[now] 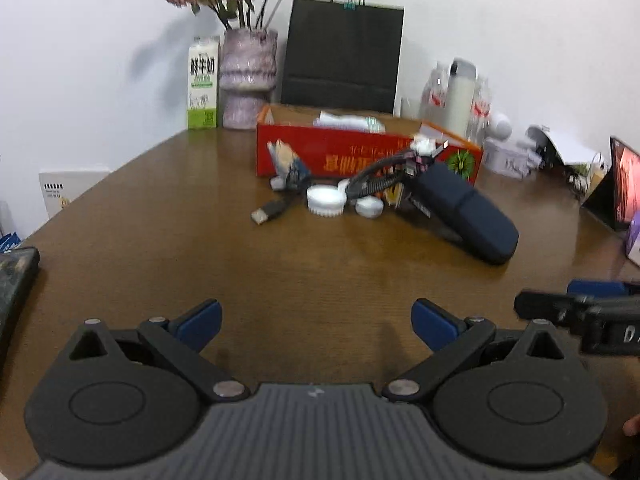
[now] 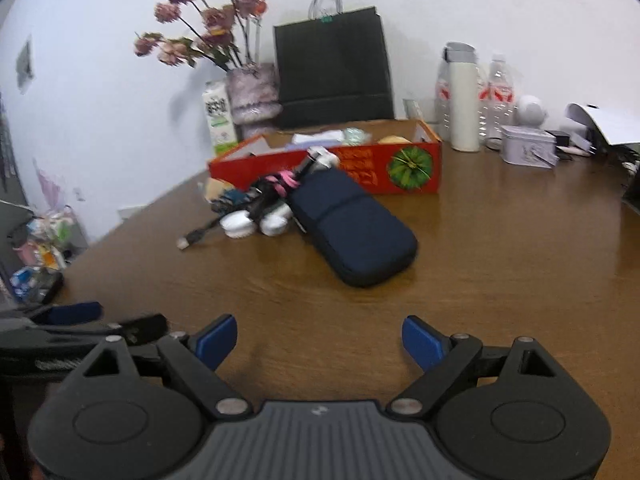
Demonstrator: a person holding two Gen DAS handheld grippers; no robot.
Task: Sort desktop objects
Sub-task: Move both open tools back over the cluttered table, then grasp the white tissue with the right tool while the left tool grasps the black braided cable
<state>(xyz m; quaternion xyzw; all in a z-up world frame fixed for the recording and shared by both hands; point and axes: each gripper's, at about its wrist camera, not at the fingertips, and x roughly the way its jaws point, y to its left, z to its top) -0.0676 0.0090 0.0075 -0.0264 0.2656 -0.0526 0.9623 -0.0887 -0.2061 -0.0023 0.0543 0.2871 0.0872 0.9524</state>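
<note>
both views: brown wood counter (image 1: 160,240), near half bare, a wide open strip between the grippers and the clutter. counter edge curves away at left; a white wall stands behind the back row.

left hand-held gripper (image 1: 316,326): jaws spread wide, nothing between them, bare counter below. right hand-held gripper (image 2: 318,342): jaws likewise apart and unloaded. the two sit side by side, each showing at the other view's edge.

task things lie mid-counter in one cluster, just in front of a red box (image 2: 400,172). navy pouch (image 2: 356,232): long axis diagonal, far end at the box, near rounded end toward the right gripper. black cable (image 1: 372,184) bundled with a pink tie rests on the pouch's far end; its usb plug (image 1: 268,212) points left and toward the camera. white gear (image 1: 326,200) and white discs (image 1: 370,206) sit between plug and pouch, touching or nearly so.

box open-topped, papers inside; yellow characters on its front, blurred, plus a green round emblem. behind: milk carton (image 1: 203,84) with green base and chinese print, vase (image 1: 248,80) of dried flowers, black bag (image 1: 344,56), flask (image 2: 464,96) and bottles at right.
</note>
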